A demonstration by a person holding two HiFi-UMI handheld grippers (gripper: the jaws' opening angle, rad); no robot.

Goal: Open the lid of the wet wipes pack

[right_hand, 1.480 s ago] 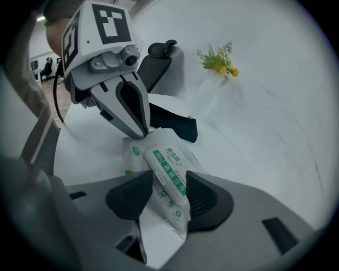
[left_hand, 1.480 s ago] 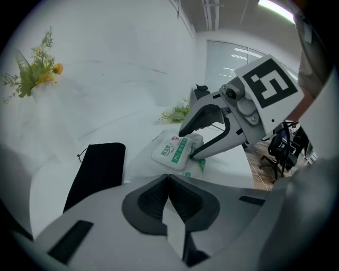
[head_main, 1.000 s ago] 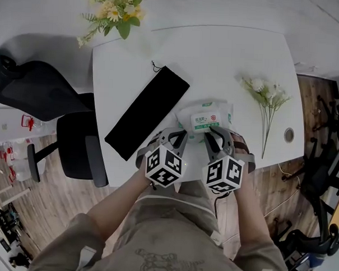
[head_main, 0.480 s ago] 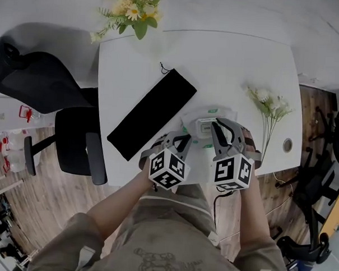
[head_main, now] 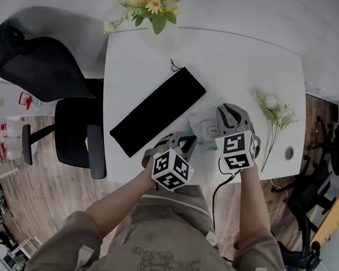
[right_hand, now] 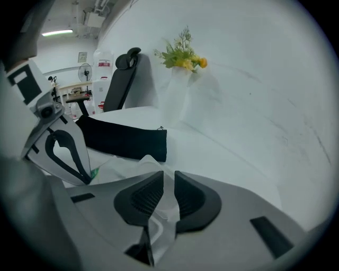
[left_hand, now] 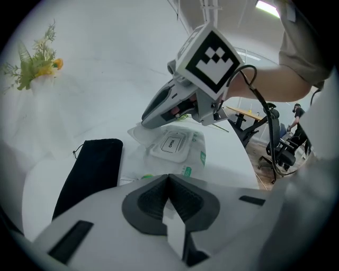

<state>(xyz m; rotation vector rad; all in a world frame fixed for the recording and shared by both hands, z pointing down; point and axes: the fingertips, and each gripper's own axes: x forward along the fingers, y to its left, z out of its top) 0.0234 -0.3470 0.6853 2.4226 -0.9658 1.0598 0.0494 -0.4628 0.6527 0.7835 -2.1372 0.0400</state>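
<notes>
The wet wipes pack lies near the white table's front edge, beside a black pouch. The left gripper pinches its wrapper. The right gripper's jaws are opening, with wrapper film between them. A black office chair stands on the wooden floor.

Bright, even overhead light; heavy fisheye throughout.
Tabletop reads near white, so the wet wipes pack barely separates from it in head view. Ceiling strip light glows at upper left in right gripper view. Shadows soft. Both gripper views go black at the corners; straight edges bow; foreground soft.
</notes>
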